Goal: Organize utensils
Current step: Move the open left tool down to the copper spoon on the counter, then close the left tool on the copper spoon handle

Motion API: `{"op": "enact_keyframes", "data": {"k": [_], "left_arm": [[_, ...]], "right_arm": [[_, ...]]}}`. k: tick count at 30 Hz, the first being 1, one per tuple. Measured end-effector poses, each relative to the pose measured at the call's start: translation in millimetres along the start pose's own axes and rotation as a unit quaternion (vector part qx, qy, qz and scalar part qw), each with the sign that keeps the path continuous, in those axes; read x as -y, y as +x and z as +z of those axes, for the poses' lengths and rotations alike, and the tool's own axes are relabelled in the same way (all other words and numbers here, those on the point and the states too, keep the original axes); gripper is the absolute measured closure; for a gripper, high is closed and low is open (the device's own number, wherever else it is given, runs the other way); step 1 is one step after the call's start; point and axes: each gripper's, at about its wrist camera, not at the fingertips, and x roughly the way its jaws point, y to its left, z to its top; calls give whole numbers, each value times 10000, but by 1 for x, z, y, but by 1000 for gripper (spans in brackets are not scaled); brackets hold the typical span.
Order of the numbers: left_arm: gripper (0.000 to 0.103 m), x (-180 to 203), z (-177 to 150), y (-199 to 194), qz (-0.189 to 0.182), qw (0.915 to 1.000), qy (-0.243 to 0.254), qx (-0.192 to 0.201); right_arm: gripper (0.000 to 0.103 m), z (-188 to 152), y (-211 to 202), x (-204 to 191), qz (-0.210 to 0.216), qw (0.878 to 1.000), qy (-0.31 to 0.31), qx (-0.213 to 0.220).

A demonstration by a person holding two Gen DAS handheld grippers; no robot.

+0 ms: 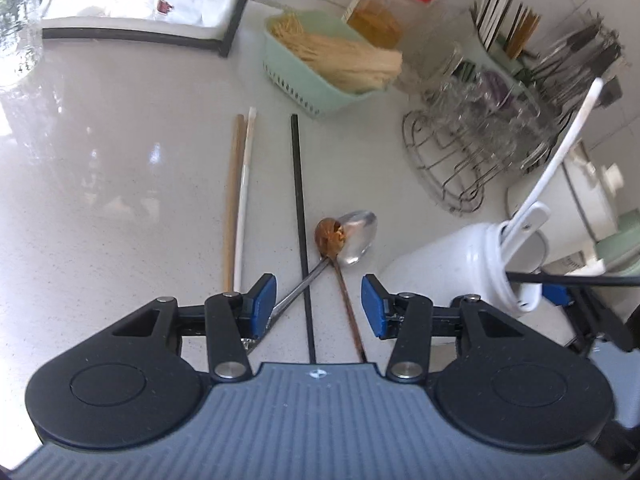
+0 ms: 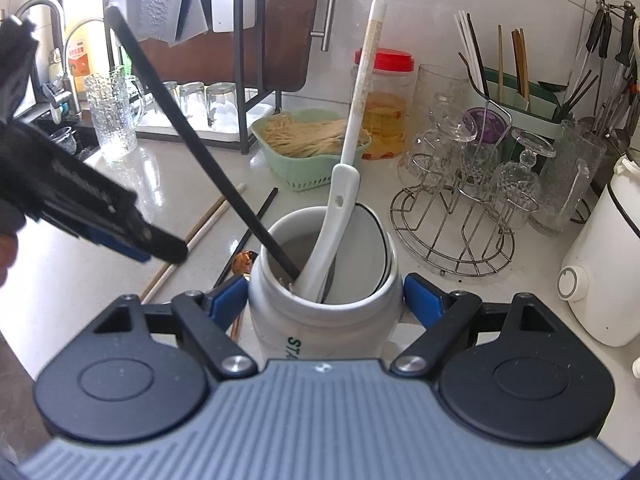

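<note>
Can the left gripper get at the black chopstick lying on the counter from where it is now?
Probably yes. The left gripper has its jaws open, and the black chopstick runs straight between them. The steel spoon's handle crosses over it near the left jaw, though, and could get pinched along with it.

On the counter we counted three loose chopsticks: one tan (image 1: pixel 231 200), one white (image 1: pixel 244 196), one black (image 1: pixel 299 216). Two spoons lay crossed beside them, one steel (image 1: pixel 356 236) and one copper-coloured (image 1: pixel 330 236). One white jar (image 2: pixel 324 300) held one white ladle (image 2: pixel 340 216), one white chopstick (image 2: pixel 362 80) and one black chopstick (image 2: pixel 192 140). We noted one green basket (image 1: pixel 320 92), one red-lidded jar (image 2: pixel 384 104) and one wire glass rack (image 2: pixel 452 240); its glasses were too blurred to count.
</note>
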Motion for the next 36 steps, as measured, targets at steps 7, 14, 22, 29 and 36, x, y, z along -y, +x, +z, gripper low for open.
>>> {"op": "enact_keyframes", "data": {"k": [7, 14, 22, 29, 36], "left_arm": [[52, 14, 6, 24, 131, 9992, 359, 131], [56, 26, 17, 50, 257, 9972, 686, 150], [63, 34, 17, 72, 508, 9933, 1030, 92], [63, 50, 14, 81, 800, 9811, 1759, 87], [80, 50, 14, 85, 874, 9792, 1826, 130]], "right_arm": [[16, -2, -2, 0, -63, 9999, 80, 45], [16, -4, -4, 1, -41, 9999, 51, 96], [16, -4, -4, 3, 19, 9999, 29, 101], [16, -5, -4, 5, 60, 9999, 3, 108], [16, -5, -4, 5, 67, 9999, 1, 123]]}}
